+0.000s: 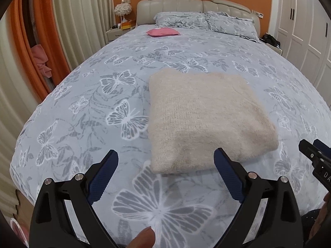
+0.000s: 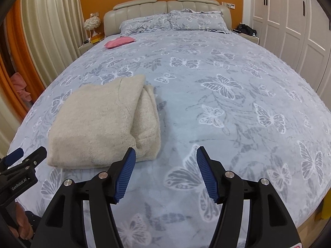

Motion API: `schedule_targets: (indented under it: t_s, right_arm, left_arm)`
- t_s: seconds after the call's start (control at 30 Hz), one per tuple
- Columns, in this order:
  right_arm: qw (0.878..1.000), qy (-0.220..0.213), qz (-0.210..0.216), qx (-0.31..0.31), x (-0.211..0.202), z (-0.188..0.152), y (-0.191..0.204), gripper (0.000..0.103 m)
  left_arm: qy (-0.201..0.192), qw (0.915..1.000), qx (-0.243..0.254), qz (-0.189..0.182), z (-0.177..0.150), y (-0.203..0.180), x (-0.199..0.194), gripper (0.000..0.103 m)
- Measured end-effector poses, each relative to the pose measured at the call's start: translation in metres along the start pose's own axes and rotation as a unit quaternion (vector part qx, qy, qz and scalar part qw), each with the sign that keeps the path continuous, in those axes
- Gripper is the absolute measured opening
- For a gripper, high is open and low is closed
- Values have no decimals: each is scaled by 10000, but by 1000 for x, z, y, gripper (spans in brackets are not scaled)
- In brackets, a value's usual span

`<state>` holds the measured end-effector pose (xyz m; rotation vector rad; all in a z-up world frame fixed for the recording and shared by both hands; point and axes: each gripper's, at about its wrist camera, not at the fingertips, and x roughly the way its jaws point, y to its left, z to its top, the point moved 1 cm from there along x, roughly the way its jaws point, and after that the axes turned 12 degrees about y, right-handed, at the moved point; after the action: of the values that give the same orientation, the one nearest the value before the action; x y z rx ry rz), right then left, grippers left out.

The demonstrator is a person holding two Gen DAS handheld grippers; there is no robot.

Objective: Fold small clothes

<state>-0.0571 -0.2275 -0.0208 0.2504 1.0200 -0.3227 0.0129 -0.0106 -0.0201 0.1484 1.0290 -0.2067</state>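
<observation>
A cream knitted sweater [image 1: 206,117] lies folded into a thick square on the bed, near its front edge. It also shows in the right wrist view [image 2: 99,124], with its layered fold edges on the right side. My left gripper [image 1: 165,157] is open and empty, just in front of the sweater's near edge. My right gripper [image 2: 165,153] is open and empty, just right of the sweater's near right corner. The right gripper's tip shows at the right edge of the left wrist view [image 1: 314,155], and the left gripper's tip shows in the right wrist view [image 2: 24,157].
The bed has a blue butterfly-print cover [image 2: 227,103]. A small pink pillow [image 1: 163,32] lies far back near two patterned pillows [image 1: 202,20] and the headboard. Curtains [image 1: 78,20] hang on the left, white wardrobe doors [image 2: 289,31] stand on the right, with nightstands at both sides.
</observation>
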Motion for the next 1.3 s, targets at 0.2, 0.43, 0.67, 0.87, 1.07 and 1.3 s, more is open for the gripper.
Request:
schedule_targets:
  t_s: [0.2,0.43,0.67,0.87,1.07,1.3]
  right_arm:
    - [9998,-30,-122,-125,-1,-2,5,61]
    - [9995,-52,-211,-233,-1,-3,10,61]
    - [9995,-53,-226,-225,-1,-3,11,61]
    - [9995,-68,-219,-217,-1,-4,10,62]
    - [9995,-70,-222,-221,-1,-4,10,62]
    - [9995,-71,-222,-222,-1,-4,10,62]
  left_arm:
    - [-49,10000,51,65,-1,-2,-2,91]
    - [-35,10000,20,86,-2,-1,-1,91]
    - [-16,9999,-56,101,-2,1,-1,91]
    - [-15,9999,-52,104,-2,1,-1,91]
    - [-10,9999,-52,116,-3,0,-2,91]
    - [-8,9999,-55,115,-4,0,-2,91]
